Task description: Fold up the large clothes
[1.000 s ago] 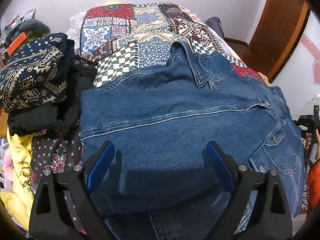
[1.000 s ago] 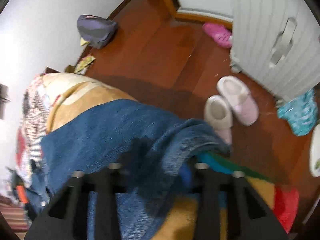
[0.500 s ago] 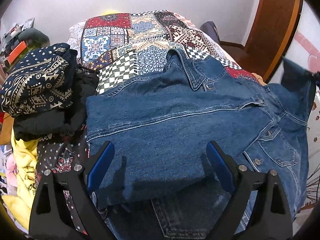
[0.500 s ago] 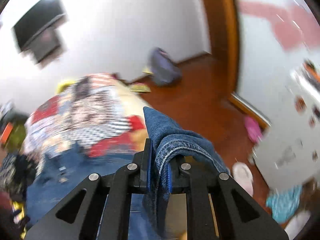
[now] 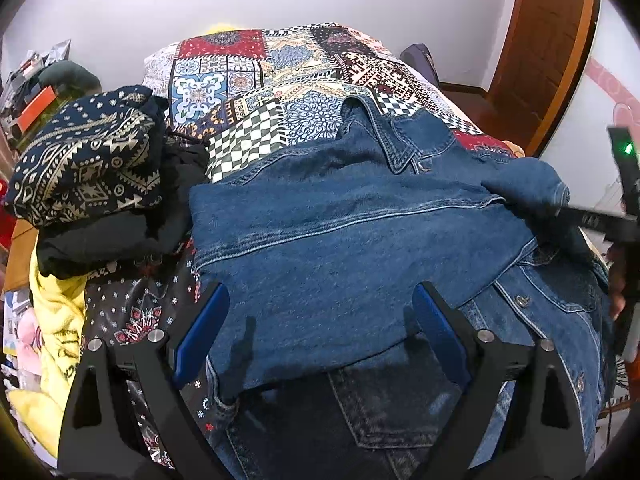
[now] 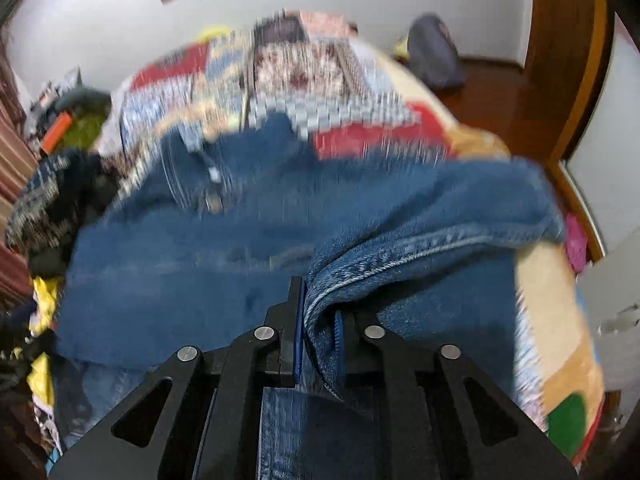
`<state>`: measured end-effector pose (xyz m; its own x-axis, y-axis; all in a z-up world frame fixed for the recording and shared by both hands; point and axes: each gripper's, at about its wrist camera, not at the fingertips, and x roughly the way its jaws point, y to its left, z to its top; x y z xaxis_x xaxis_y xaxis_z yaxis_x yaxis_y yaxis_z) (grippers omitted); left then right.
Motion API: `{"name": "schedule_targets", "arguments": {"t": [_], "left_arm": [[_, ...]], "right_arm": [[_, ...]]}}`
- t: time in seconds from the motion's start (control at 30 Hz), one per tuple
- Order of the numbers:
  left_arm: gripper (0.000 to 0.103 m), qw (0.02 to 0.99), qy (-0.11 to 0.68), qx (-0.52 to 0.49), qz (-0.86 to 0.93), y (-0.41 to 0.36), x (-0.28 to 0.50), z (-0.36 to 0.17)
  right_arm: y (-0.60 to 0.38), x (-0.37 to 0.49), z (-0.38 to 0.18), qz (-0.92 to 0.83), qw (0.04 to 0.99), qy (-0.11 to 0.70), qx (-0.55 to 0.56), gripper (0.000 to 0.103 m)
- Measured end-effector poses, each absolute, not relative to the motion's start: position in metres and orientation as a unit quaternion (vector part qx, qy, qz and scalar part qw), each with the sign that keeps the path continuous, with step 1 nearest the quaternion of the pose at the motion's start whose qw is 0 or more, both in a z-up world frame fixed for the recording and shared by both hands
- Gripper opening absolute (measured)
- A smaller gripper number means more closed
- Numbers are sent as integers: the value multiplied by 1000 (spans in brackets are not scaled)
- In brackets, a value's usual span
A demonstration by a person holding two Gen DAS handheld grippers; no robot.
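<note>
A blue denim jacket [image 5: 340, 240] lies spread on the patchwork bed, collar toward the far end. My left gripper [image 5: 320, 320] is open and empty, hovering just above the jacket's near part. My right gripper [image 6: 318, 320] is shut on the jacket's right sleeve [image 6: 400, 248] and holds it over the jacket body. In the left wrist view that sleeve [image 5: 528, 188] lies across the jacket's right side, with the right gripper's body at the far right edge. The right wrist view is blurred by motion.
A pile of folded dark patterned clothes [image 5: 88, 164] sits on the bed's left, with yellow cloth [image 5: 56, 320] below it. Dark jeans [image 5: 380, 420] lie under the jacket's near edge. A wooden door [image 5: 552, 40] and floor are to the right.
My right gripper has swung the gripped sleeve from beside the bed inward over the jacket. The left gripper has stayed open above the jacket, tilting up slightly.
</note>
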<state>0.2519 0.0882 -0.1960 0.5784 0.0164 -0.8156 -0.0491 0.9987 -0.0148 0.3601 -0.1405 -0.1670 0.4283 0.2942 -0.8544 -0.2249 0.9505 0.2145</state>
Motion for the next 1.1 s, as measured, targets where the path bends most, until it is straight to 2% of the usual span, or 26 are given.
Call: {"name": "schedule_targets", "arguments": {"t": [0.1,0.17,0.2,0.23,0.3,0.43,0.6,0.67,1.1], "left_arm": [[93,886,463,-20,18,89,251,-199],[93,885,464,-20,17,89,251,-201],[93,885,465,-20,16,88,252,-202],[93,885,465,-21,15,88,252,-203],[93,885,464,-23,13,87,252,-203],[93,887,461,-30,7,85,254,-201],[93,890,455,-26,7,82,257,-196],[93,890,455,-27,8,83,259,-195],[93,883,467,-42,20,90,267,-202]], "right_arm": [[-138,353,-172,148,835,530,23,15],[-138,350,-167,155,828,538,18,19],[-140,348,-165,161,825,541,20,27],[-143,344,-162,168,820,546,22,40],[-149,342,-153,170,820,546,27,51],[-165,341,-135,153,845,511,41,53],[-201,361,-123,108,862,483,114,61],[-216,371,-126,95,861,480,141,61],[-267,424,-198,34,800,533,274,61]]}}
